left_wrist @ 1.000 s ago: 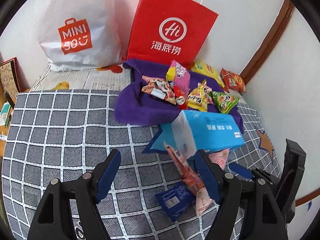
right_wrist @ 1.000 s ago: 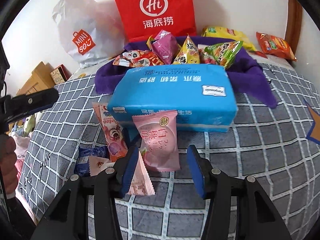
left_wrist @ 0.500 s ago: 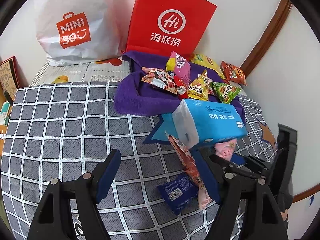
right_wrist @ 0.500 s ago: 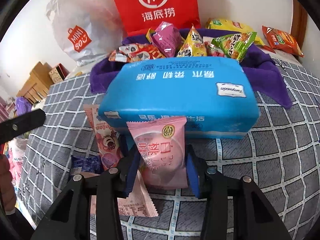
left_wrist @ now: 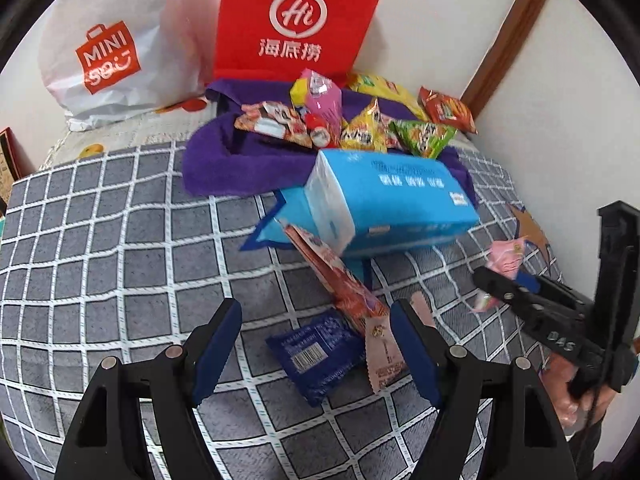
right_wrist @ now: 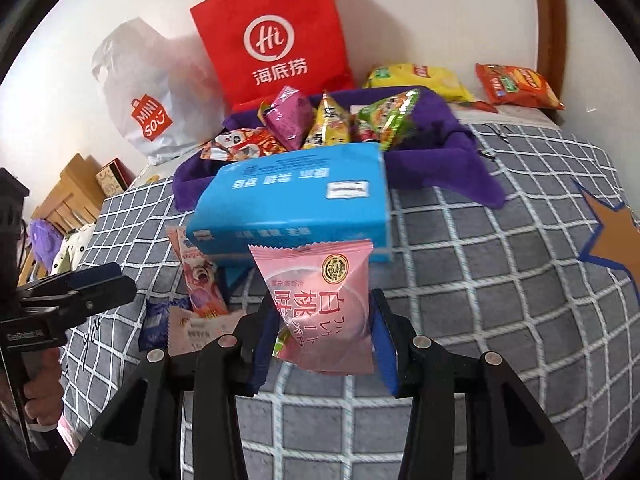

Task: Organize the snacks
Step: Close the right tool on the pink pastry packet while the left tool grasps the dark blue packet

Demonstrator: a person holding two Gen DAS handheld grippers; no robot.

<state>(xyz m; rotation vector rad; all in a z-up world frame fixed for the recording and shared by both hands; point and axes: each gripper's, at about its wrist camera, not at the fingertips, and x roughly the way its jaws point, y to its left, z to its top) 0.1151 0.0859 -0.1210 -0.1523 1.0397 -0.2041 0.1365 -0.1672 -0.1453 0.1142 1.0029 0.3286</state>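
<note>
Left wrist view shows the left gripper (left_wrist: 316, 344) hanging open over a dark blue packet (left_wrist: 316, 354) and a long red wrapper (left_wrist: 340, 280) on the checked cover (left_wrist: 120, 260), both lying between its spread jaws, untouched. Right wrist view shows the change: the right gripper (right_wrist: 320, 332) has just closed on the pink snack packet (right_wrist: 320, 304) and lifted it off the cover. One snack seems ready for the purple cloth (right_wrist: 440, 160) behind the blue tissue pack (right_wrist: 296, 196).
</note>
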